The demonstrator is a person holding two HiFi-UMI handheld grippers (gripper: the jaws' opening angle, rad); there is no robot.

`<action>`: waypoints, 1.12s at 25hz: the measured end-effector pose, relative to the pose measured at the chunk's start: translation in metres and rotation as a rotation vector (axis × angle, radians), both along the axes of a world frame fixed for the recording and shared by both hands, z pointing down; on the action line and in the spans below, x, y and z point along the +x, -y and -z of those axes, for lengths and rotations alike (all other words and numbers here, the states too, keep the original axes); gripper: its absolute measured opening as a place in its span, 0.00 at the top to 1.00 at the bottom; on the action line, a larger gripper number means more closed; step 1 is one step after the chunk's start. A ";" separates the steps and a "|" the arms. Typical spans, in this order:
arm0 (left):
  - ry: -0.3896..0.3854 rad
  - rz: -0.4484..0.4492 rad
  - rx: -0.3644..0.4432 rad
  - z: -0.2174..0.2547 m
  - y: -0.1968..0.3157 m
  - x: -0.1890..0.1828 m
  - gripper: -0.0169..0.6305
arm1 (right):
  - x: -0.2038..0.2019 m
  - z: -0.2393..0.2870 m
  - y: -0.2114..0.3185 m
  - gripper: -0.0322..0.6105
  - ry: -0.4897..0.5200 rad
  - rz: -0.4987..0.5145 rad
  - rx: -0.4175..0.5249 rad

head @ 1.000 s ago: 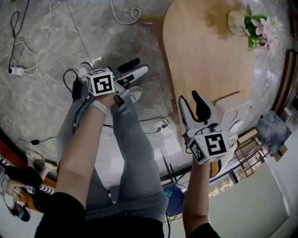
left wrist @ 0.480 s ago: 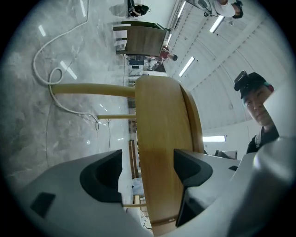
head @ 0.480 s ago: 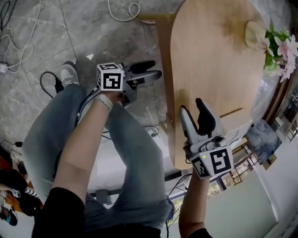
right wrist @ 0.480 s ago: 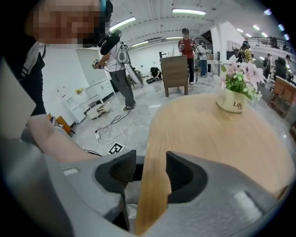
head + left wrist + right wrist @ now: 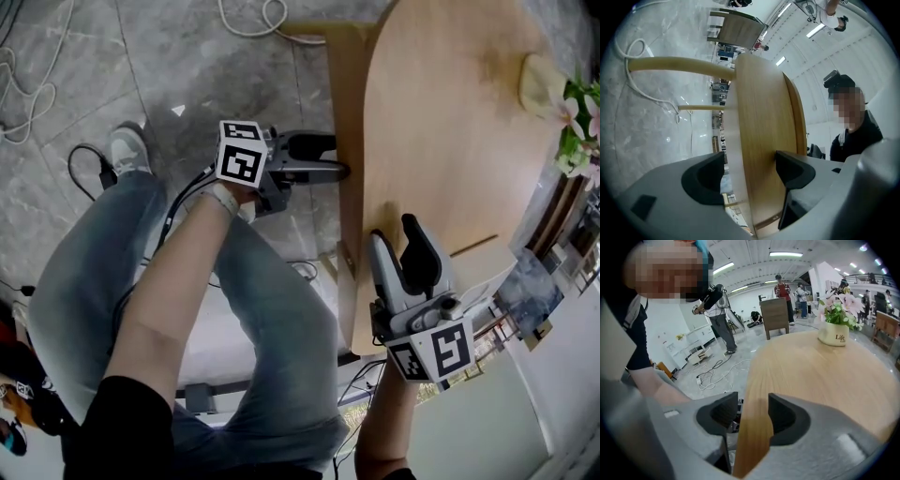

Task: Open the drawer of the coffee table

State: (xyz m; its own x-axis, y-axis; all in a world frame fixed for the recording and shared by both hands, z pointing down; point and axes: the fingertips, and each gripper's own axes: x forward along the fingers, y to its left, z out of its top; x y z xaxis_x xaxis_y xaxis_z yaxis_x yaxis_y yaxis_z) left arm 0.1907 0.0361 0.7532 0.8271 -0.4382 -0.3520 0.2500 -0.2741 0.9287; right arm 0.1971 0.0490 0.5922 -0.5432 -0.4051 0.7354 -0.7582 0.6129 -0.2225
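The light wooden coffee table (image 5: pixel 441 122) fills the upper right of the head view; I can make out no drawer handle. My left gripper (image 5: pixel 339 157) points right at the table's side edge, and in its own view that wooden edge (image 5: pixel 759 117) stands between the jaws of the left gripper (image 5: pixel 750 173), which are open with a gap on the left side. My right gripper (image 5: pixel 394 230) hangs over the near rim. In the right gripper view the rim (image 5: pixel 754 427) runs between the wide open jaws of the right gripper (image 5: pixel 752 413).
A pot of pink flowers (image 5: pixel 833 333) stands on the far part of the tabletop (image 5: pixel 825 376). My legs in jeans (image 5: pixel 272 319) are left of the table. Cables (image 5: pixel 248 19) lie on the marble floor. People stand in the hall behind.
My left gripper has moved right and down, up to the table's side edge. My right gripper has sunk over the near rim. The table fills more of the head view.
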 end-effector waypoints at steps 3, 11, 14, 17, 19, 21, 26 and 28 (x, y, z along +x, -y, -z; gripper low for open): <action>-0.043 -0.004 0.025 0.002 0.001 0.003 0.44 | 0.002 -0.003 -0.002 0.63 0.011 0.001 -0.001; -0.171 0.001 0.024 0.011 -0.004 0.001 0.59 | 0.007 -0.001 -0.003 0.63 0.036 -0.018 -0.004; -0.167 -0.009 0.021 0.011 -0.005 0.001 0.59 | 0.006 -0.003 -0.004 0.63 0.034 -0.021 -0.009; -0.173 -0.014 0.027 0.011 -0.008 -0.003 0.60 | 0.001 -0.002 -0.005 0.63 0.032 -0.020 -0.009; -0.182 -0.008 0.028 0.010 -0.013 -0.010 0.61 | -0.002 -0.002 -0.006 0.63 0.030 -0.018 -0.011; -0.184 -0.007 0.028 0.010 -0.017 -0.016 0.61 | -0.004 -0.003 -0.006 0.63 0.026 -0.022 -0.014; -0.181 -0.032 0.026 0.010 -0.025 -0.030 0.61 | -0.017 -0.002 -0.008 0.63 0.020 -0.029 -0.018; -0.184 -0.030 0.025 0.010 -0.029 -0.037 0.61 | -0.022 -0.001 -0.009 0.63 0.014 -0.023 -0.019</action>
State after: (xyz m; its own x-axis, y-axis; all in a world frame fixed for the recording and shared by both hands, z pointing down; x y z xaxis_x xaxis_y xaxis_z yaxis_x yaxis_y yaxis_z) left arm 0.1535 0.0647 0.7428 0.7600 -0.4038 -0.5092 0.4238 -0.2861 0.8594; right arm 0.1754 0.0578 0.5933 -0.5438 -0.4036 0.7358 -0.7690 0.5908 -0.2443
